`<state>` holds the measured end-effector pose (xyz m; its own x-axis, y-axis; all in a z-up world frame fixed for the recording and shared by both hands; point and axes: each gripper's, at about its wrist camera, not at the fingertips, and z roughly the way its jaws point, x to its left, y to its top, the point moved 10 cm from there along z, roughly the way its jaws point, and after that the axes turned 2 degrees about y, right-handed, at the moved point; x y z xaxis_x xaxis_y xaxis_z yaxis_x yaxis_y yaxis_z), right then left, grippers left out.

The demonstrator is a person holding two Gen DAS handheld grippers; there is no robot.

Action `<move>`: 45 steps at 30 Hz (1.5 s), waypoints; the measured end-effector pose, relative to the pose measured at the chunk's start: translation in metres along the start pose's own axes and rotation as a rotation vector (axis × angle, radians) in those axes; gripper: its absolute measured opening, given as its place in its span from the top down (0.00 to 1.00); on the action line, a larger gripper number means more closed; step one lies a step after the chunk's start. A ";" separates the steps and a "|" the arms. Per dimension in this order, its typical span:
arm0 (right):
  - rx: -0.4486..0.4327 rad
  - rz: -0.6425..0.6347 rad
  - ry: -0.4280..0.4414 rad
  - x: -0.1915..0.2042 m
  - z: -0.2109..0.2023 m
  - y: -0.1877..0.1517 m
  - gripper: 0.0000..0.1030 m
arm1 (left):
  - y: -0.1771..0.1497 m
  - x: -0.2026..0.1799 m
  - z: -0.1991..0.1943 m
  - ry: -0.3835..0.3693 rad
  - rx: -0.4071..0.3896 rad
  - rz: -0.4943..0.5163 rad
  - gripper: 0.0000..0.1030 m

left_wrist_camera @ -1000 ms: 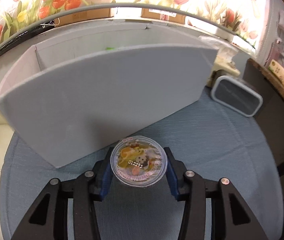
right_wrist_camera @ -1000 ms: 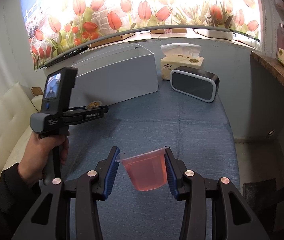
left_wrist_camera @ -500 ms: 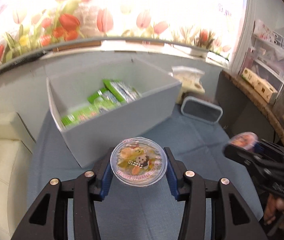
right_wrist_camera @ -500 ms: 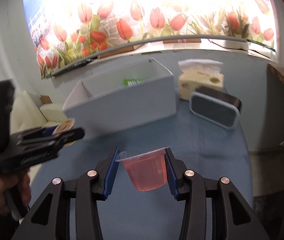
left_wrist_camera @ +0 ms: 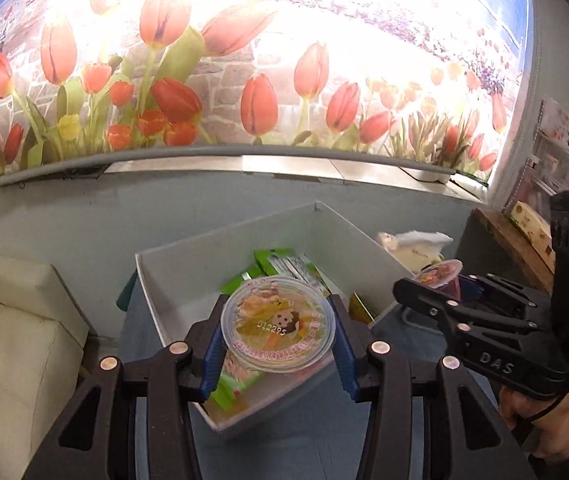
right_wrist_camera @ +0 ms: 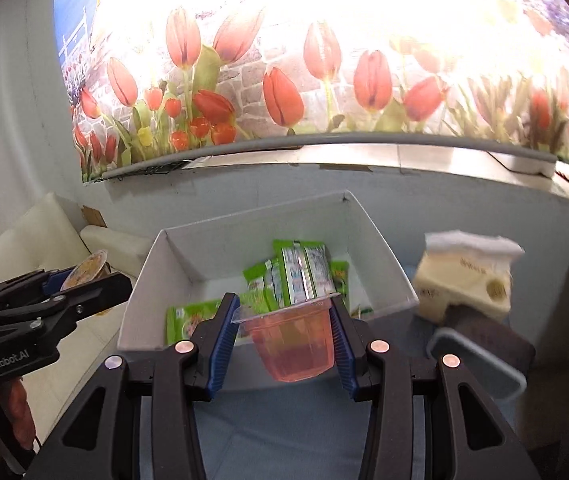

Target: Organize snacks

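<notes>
grippers both gripped cups above the open grey box point(left_wrist_camera: 188, 280): left gripper point(left_wrist_camera: 277, 338) clamped a foil-lidded yellow jelly cup point(left_wrist_camera: 277, 327), right gripper point(right_wrist_camera: 284, 338) a clear pink jelly cup point(right_wrist_camera: 290, 344).

We see the cream tissue box point(right_wrist_camera: 466, 276) smeared by motion blur, the round yellow jelly cup point(left_wrist_camera: 277, 328) hiding green snack packets point(left_wrist_camera: 284, 262) beneath it, and lettering on those packets too small to read

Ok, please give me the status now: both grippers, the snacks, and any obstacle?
Left gripper shut on yellow jelly cup, above the white box. Right gripper shut on pink jelly cup, near box front. No obstacle seen.
</notes>
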<state>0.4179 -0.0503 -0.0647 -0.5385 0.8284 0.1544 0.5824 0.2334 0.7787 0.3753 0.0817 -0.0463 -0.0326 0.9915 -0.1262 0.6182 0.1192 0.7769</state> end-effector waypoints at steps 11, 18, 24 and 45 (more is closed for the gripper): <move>0.066 0.093 -0.003 -0.026 0.059 0.025 0.00 | 0.015 0.031 0.039 0.071 0.004 -0.011 0.00; 0.061 0.136 -0.037 -0.043 0.053 0.017 0.00 | 0.000 0.036 0.048 0.070 0.068 -0.042 0.00; 0.039 0.129 -0.040 -0.036 0.036 0.008 0.00 | -0.001 0.035 0.031 0.127 0.029 -0.023 0.00; -0.099 -0.041 -0.288 0.013 -0.175 -0.096 0.00 | -0.089 -0.046 -0.164 0.037 -0.129 0.013 0.00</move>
<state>0.2486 -0.1505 -0.0309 -0.3575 0.9328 -0.0460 0.4942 0.2307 0.8381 0.1933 0.0343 -0.0083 -0.0552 0.9940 -0.0948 0.5131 0.1097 0.8513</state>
